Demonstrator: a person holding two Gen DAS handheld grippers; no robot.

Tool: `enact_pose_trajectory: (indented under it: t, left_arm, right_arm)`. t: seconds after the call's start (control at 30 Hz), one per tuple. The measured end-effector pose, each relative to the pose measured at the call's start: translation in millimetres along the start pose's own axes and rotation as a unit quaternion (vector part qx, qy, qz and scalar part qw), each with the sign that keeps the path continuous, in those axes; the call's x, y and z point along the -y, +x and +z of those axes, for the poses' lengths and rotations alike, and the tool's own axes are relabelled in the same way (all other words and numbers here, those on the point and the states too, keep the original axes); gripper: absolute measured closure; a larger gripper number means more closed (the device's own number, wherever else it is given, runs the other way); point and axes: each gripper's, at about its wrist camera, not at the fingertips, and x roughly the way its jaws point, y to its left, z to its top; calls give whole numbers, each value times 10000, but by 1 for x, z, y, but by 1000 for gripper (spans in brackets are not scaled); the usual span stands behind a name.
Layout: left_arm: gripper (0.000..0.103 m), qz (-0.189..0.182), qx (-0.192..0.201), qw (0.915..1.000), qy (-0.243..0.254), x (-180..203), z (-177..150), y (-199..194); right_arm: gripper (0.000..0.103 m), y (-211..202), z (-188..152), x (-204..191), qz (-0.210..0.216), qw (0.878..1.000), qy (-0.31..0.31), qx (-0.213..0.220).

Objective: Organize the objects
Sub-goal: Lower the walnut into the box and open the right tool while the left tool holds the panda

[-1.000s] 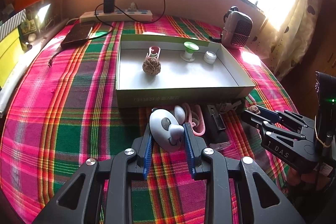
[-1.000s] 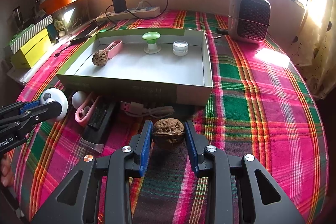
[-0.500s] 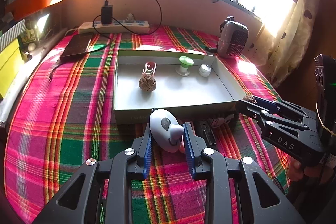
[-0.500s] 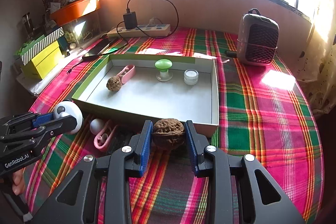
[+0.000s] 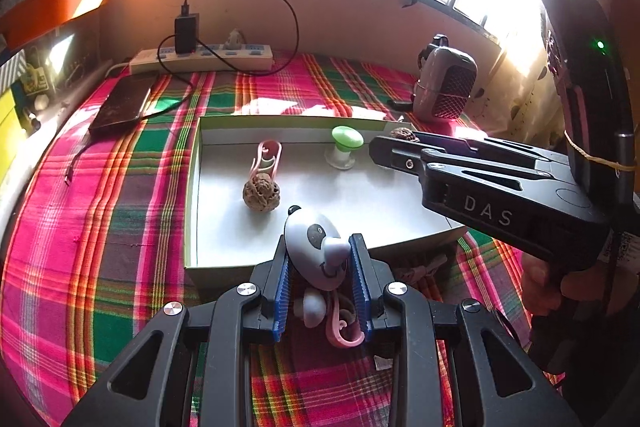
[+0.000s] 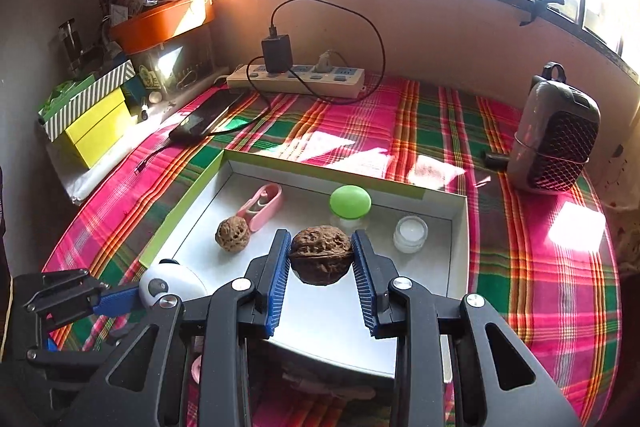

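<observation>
Sunlit plaid-covered surface (image 6: 520,267) carries a shallow box (image 6: 180,203) already holding a walnut, pink clip, green knob and small jar. Right gripper (image 6: 321,259) clamps a second walnut (image 6: 321,254) above the box; left gripper (image 5: 322,261) grips a panda toy (image 5: 316,247) at its near wall. Some items outside the box look left to move. "DAS" reads on the right gripper.

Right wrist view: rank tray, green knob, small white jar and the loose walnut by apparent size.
1. Tray, clearly largest.
2. Green knob.
3. Loose walnut and small white jar look about alike; I won't rank them.
</observation>
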Motion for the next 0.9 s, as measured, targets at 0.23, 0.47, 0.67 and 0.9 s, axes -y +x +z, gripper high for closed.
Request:
enact_pose_trajectory:
  t: [0.23, 0.47, 0.67, 0.9]
  left_arm:
    - [78, 19, -26, 10000, -54, -3, 9, 14]
    - [78, 28, -80, 9998, -157, -10, 15, 25]
    - [78, 61, -220, 9996, -185, -13, 15, 37]
    - [78, 145, -309, 9991, -249, -19, 15, 45]
  right_arm:
    - [70, 31, 16, -5, 118, 9996, -150, -216]
    - [70, 58, 22, -7, 242, 9986, -183, -438]
    - [70, 75, 26, -10, 279, 9975, -238, -612]
    - [70, 88, 28, -13, 306, 9964, -282, -735]
